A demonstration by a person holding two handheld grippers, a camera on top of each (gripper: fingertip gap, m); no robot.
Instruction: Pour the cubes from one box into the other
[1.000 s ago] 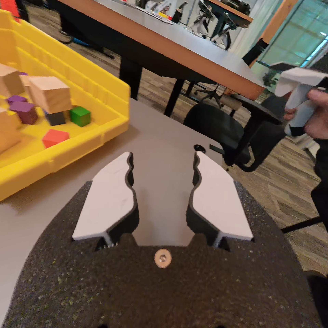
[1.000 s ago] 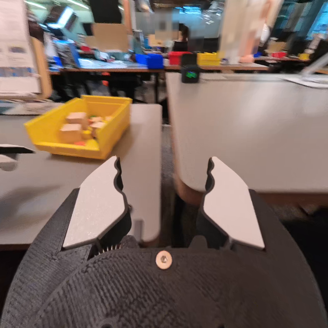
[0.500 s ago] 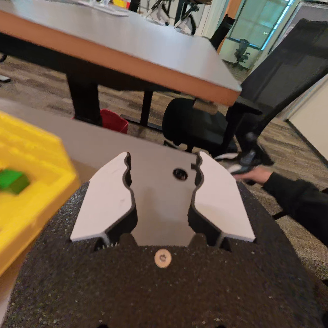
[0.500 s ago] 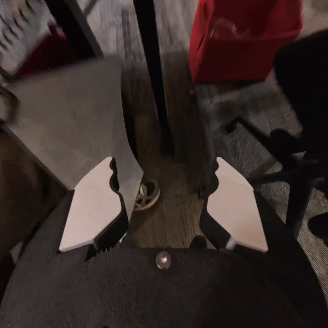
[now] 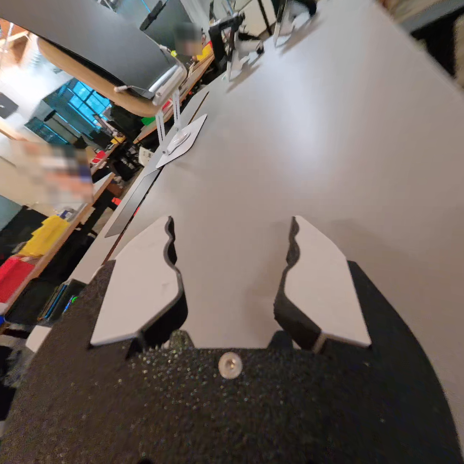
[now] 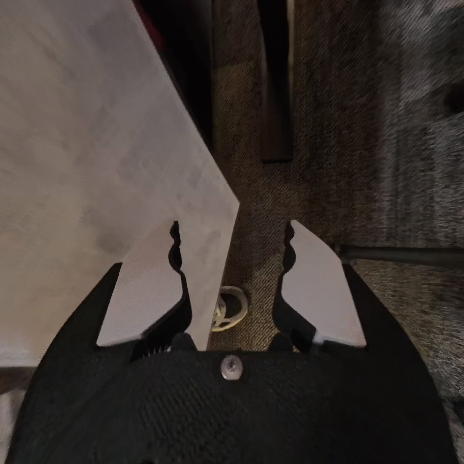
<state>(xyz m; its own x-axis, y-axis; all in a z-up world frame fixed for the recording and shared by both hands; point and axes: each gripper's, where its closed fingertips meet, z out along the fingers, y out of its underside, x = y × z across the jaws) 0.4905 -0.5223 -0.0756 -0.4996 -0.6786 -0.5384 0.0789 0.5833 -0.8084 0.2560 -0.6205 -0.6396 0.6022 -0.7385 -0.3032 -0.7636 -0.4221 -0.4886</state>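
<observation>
No box and no cubes show in either current view. My left gripper (image 5: 232, 221) is open and empty, tilted, and looks along a bare grey tabletop (image 5: 313, 155). My right gripper (image 6: 232, 223) is open and empty and points down past the corner of a grey table (image 6: 88, 150) toward the carpeted floor (image 6: 313, 188).
In the left wrist view a white monitor stand (image 5: 175, 140) sits on the far part of the table under a dark monitor (image 5: 100, 50); desks with yellow and red bins (image 5: 42, 236) lie at the left. In the right wrist view a dark table leg (image 6: 276, 100) and a shoe (image 6: 229, 311) stand on the floor.
Both grippers swung away from the yellow box of cubes, which has left both views. The left view rolled to a bare tabletop; the right tipped down toward the floor. Both stayed open.
</observation>
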